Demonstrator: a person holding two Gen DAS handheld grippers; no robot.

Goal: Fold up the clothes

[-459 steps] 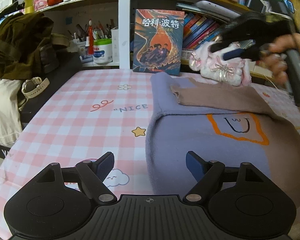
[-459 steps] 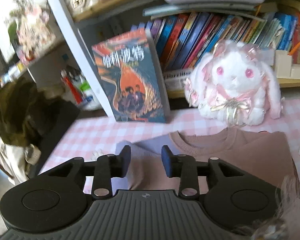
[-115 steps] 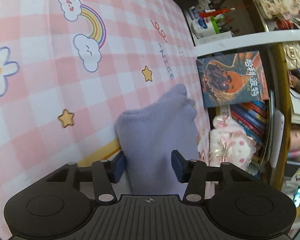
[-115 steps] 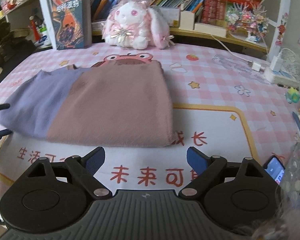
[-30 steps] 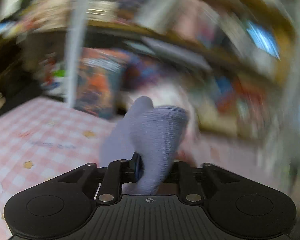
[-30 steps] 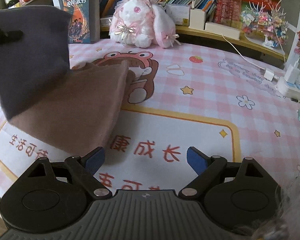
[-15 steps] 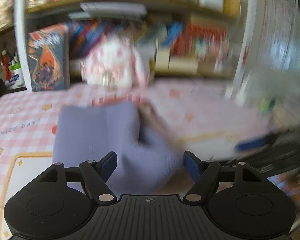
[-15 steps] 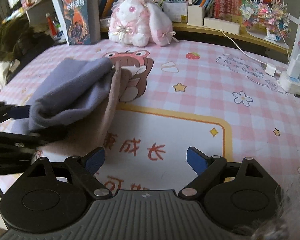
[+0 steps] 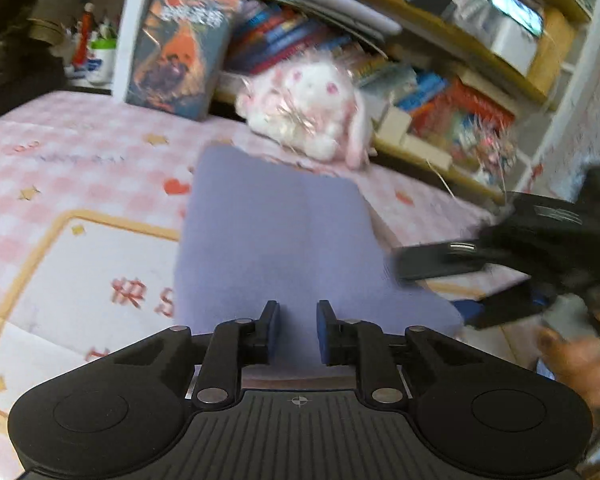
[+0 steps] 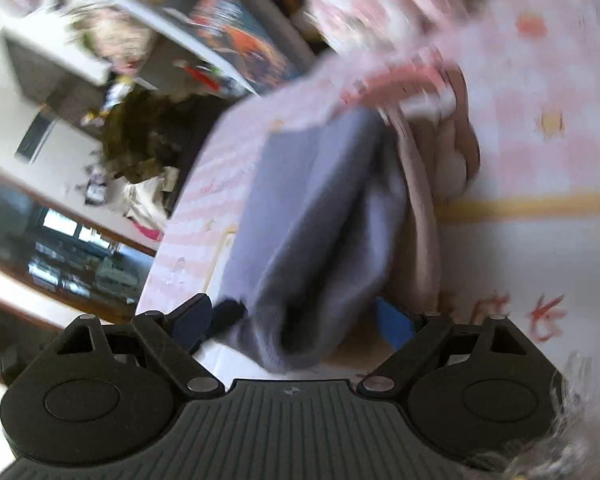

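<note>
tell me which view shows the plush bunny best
The left wrist view. The plush bunny sits upright behind the folded sweater, whole though slightly blurred, eyes and ears readable. The right wrist view is tilted and heavily smeared; only a pinkish-white blur at the top could be it, and I cannot tell for sure.

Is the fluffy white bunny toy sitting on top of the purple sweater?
No, the fluffy white bunny toy sits on the pink checked tablecloth behind the purple sweater.
</note>
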